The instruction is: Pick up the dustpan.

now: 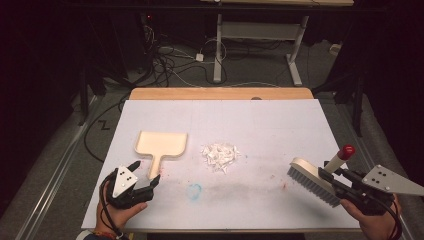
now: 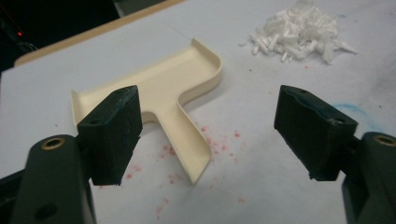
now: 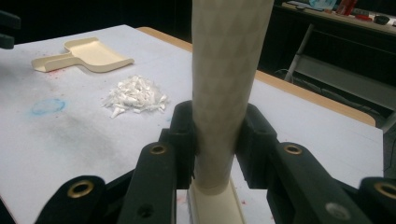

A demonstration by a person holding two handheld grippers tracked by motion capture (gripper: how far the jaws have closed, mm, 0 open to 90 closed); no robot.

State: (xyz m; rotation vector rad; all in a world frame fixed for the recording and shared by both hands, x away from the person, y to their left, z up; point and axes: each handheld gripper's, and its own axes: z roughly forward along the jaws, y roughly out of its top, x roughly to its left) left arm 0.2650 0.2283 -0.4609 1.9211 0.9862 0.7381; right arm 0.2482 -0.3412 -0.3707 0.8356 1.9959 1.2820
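Fingers (image 2: 112,135) of the left gripper (image 1: 141,182) stand wide open and empty, straddling the dustpan (image 1: 161,145) handle, whose long axis runs toward them. Right gripper (image 1: 327,178) is clamped on the brush (image 1: 314,181) handle, well right of the paper scraps (image 1: 220,156) on the table (image 1: 280,125)

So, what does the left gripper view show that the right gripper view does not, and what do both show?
Left gripper view alone: the open left tool, its jaws wide apart on either side of the dustpan handle, not touching it, and red specks on the sheet near that handle.

Right gripper view alone: the right tool shut on the brush handle, and a table frame in the dark room behind.

Both: the cream dustpan, the pile of white scraps, the blue smudge and the white-covered table.
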